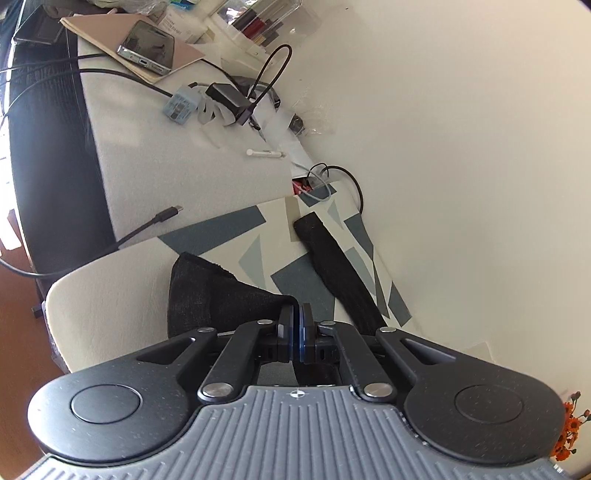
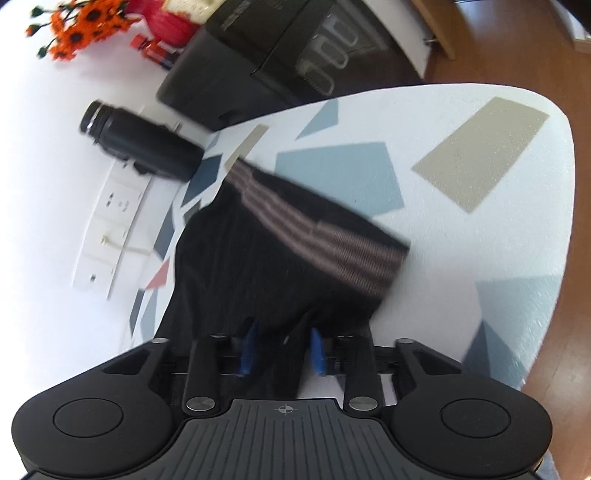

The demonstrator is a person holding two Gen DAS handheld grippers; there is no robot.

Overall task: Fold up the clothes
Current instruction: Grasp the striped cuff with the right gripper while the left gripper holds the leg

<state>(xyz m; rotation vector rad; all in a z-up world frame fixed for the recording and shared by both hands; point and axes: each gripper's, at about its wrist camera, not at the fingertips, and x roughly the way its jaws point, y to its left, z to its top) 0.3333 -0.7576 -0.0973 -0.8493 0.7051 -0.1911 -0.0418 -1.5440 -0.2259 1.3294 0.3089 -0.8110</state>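
Observation:
A black knit garment (image 2: 266, 240) with a band of brownish stripes (image 2: 332, 236) lies bunched on a board covered in white cloth with blue and beige shapes (image 2: 480, 184). My right gripper (image 2: 281, 343) stands over the garment's near end. Its blue pads (image 2: 246, 350) sit apart with a thick wad of the black cloth pressed between them. In the left wrist view my left gripper (image 1: 299, 314) is shut on a corner of the black garment (image 1: 207, 295), lifted off the board (image 1: 229, 229). A long black strip of it (image 1: 332, 258) runs away along the board's wall side.
Beyond the board a white table (image 1: 166, 147) holds a phone (image 1: 147, 48), a charger (image 1: 225, 94), loose cables (image 1: 162, 218) and a pen (image 1: 264, 152). A wall runs along the right. In the right wrist view there are a black bottle (image 2: 140, 142), orange flowers (image 2: 81, 26), a black box (image 2: 277, 48) and a wood floor (image 2: 517, 44).

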